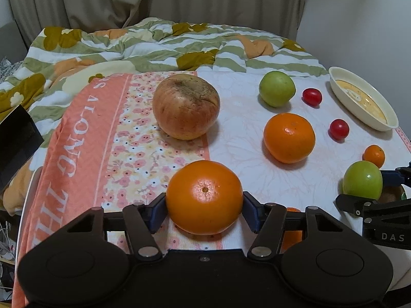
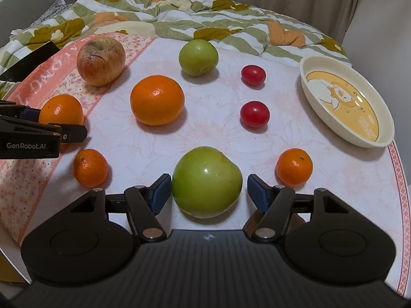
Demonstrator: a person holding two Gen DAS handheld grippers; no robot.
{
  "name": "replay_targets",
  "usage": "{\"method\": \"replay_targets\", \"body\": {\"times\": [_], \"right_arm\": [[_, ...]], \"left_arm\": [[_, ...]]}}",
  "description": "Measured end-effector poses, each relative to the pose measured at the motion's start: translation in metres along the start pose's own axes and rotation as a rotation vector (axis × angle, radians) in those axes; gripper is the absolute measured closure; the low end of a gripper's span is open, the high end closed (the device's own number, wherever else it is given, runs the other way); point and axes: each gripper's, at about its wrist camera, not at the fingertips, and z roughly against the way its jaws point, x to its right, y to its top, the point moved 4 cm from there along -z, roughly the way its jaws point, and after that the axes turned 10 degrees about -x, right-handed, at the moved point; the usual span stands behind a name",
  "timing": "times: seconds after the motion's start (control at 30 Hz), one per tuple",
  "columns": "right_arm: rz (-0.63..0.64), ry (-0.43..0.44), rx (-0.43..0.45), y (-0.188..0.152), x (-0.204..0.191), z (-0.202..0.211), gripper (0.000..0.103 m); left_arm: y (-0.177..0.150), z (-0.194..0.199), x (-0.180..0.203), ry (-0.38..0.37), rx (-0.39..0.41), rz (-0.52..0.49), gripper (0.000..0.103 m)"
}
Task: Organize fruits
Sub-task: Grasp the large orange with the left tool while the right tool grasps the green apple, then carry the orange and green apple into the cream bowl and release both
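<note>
My left gripper is shut on an orange that rests on the cloth; both blue pads touch it. It also shows in the right wrist view. My right gripper is open around a green apple; the left pad is near it, the right pad stands apart. The same apple shows in the left wrist view. Ahead lie a second orange, a wrinkled red apple, another green apple, two cherry tomatoes and two mandarins.
A cream dish with a cartoon print sits at the right, near the table's edge. A floral quilt is bunched behind the table. A black object lies at the far left. A pink patterned cloth covers the left part of the table.
</note>
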Motion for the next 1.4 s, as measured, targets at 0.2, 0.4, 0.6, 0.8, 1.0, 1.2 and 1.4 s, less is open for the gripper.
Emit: {"method": "replay_targets", "body": {"times": [0.2, 0.4, 0.6, 0.8, 1.0, 1.2, 1.4], "right_arm": [[0.015, 0.004, 0.009, -0.003, -0.002, -0.001, 0.032], [-0.002, 0.032, 0.020, -0.005, -0.002, 0.005, 0.032], [-0.027, 0.057, 0.074, -0.005, -0.001, 0.029, 0.032], [-0.055, 0.072, 0.128, -0.002, 0.011, 0.066, 0.032], [-0.072, 0.054, 0.169, -0.002, 0.043, 0.102, 0.032], [-0.095, 0.052, 0.185, -0.006, 0.095, 0.127, 0.032], [-0.072, 0.037, 0.186, -0.003, 0.157, 0.132, 0.032]], "left_arm": [[-0.005, 0.004, -0.003, 0.003, 0.000, 0.009, 0.039], [-0.011, 0.016, -0.008, -0.002, 0.002, 0.041, 0.039], [-0.012, 0.041, -0.005, -0.003, 0.039, 0.052, 0.039], [-0.006, 0.073, 0.007, -0.012, 0.086, 0.052, 0.039], [0.004, 0.099, 0.028, -0.025, 0.123, 0.059, 0.039], [0.019, 0.124, 0.065, -0.013, 0.166, 0.072, 0.039], [0.040, 0.129, 0.112, -0.012, 0.190, 0.125, 0.039]]}}
